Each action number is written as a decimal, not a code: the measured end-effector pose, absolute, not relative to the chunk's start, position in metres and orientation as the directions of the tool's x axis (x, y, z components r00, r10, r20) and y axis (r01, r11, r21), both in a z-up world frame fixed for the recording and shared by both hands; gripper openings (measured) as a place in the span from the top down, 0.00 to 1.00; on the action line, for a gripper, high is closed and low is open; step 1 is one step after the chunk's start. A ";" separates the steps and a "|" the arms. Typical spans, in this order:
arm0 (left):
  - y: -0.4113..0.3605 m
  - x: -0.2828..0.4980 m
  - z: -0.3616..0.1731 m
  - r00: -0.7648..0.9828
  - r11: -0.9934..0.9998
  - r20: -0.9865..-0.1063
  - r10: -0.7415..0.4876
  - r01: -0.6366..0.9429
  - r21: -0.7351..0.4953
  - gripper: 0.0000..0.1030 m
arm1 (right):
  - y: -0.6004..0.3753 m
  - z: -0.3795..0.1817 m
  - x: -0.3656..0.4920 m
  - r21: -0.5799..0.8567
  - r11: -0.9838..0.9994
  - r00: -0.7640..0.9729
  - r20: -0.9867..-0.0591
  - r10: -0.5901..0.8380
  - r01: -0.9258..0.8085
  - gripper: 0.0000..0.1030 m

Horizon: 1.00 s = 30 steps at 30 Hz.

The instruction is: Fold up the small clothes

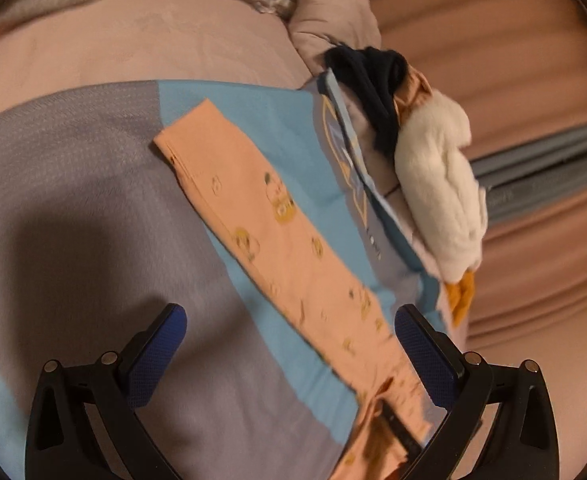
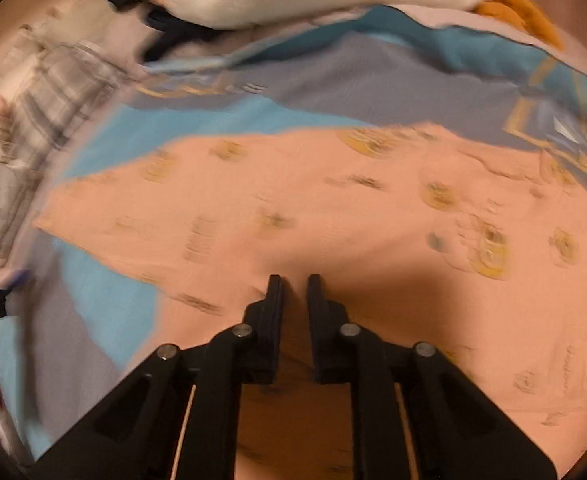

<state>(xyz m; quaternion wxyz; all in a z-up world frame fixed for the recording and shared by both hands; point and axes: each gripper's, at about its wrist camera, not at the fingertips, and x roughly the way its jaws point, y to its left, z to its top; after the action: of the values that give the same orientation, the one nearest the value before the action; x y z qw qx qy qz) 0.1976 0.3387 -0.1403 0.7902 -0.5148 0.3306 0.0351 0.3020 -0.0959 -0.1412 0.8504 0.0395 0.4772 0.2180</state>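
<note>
Peach garment point(image 1: 277, 240), lying soft and limp on the bedspread point(image 1: 93, 184), is wanting your spread left gripper point(image 1: 293, 356) and pressed-together right gripper point(image 2: 294, 280) taking its hem corners.

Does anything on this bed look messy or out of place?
Yes. A dark garment lies crumpled under a white stuffed toy at the edge of the blue-grey blanket, unfolded. The peach printed garment lies flat but askew across the blanket.

- Dim, warm indoor light tints both views.
- Dark shadows fall near the left gripper point(image 1: 291, 332) and right gripper point(image 2: 295, 280).
- Motion blur smears the right view's left edge.
- Fisheye bending and black corners frame both.
</note>
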 end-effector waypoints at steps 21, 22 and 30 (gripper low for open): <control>0.394 0.255 -0.196 0.799 0.314 -0.579 -0.162 -0.514 -0.798 0.96 | -0.152 -0.101 0.236 0.415 0.830 0.509 -0.657 0.556 -0.372 0.87; 0.395 0.252 -0.198 0.810 0.302 -0.565 -0.161 -0.504 -0.809 0.96 | -0.159 -0.104 0.235 0.423 0.838 0.515 -0.661 0.546 -0.345 0.87; 0.347 0.265 -0.119 0.784 0.616 -0.619 -0.053 -0.462 -0.638 0.98 | -0.208 -0.115 0.216 0.451 0.860 0.544 -0.671 0.503 -0.239 0.85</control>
<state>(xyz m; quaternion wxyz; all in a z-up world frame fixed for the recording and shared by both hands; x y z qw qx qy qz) 0.2650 0.3468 -0.1195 0.8454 -0.4209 0.3056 0.1210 0.2156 -0.2078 -0.1149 0.8649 0.1548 0.4265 0.2146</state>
